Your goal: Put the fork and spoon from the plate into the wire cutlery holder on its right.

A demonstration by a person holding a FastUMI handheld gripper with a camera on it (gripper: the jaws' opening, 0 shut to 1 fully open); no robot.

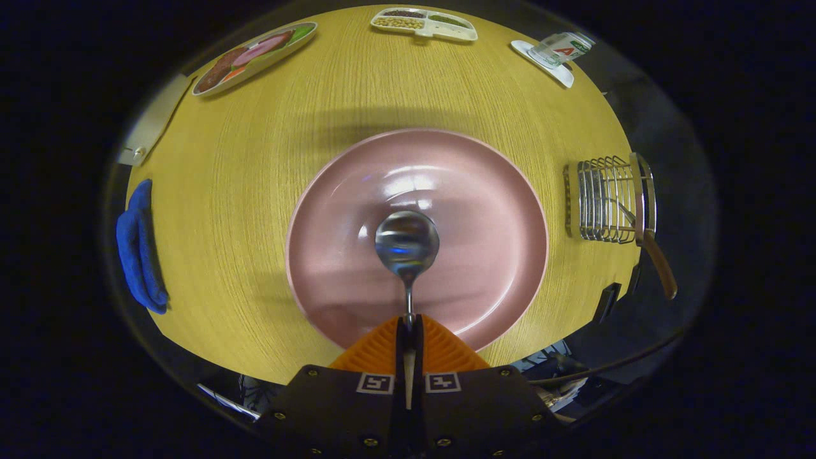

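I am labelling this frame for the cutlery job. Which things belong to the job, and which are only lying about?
Job:
- spoon, held in the shut tool above the plate
- plate
- wire holder, right of the plate, with a wooden-handled utensil in it

Lying about:
- blue cloth
- food tray
- divided dish
- cup on a coaster

Round wooden table (255,191) (light grain), dark surroundings

spoon (407,245) gripped above pink plate (357,210)
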